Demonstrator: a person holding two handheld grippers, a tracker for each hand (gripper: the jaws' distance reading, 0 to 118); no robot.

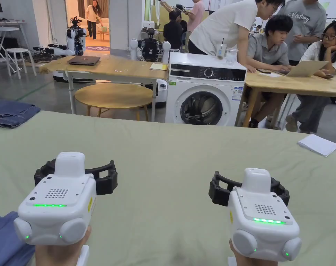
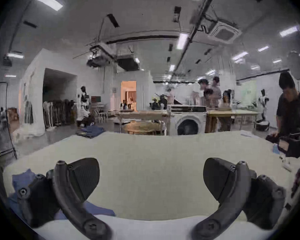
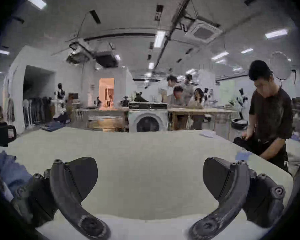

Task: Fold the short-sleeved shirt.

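Note:
A crumpled blue shirt [image 1: 4, 239] lies at the near left corner of the pale green table [image 1: 170, 149], partly cut off by the frame edge. My left gripper [image 1: 77, 168] hovers just right of it, jaws wide open and holding nothing. In the left gripper view the blue shirt [image 2: 22, 179] shows behind and under the left jaw of that gripper [image 2: 151, 178]. My right gripper [image 1: 248, 182] is held over bare table about half a metre to the right, also open and holding nothing. In the right gripper view, between the jaws of that gripper [image 3: 150, 176] is only tablecloth, and the blue shirt [image 3: 9, 169] lies far left.
Folded blue jeans [image 1: 11, 112] sit at the table's far left corner and a white folded sheet [image 1: 318, 144] near its right edge. A person in a dark top [image 3: 270, 115] handles dark cloth at the right side. Beyond stand a washing machine [image 1: 203, 90], wooden tables and several people.

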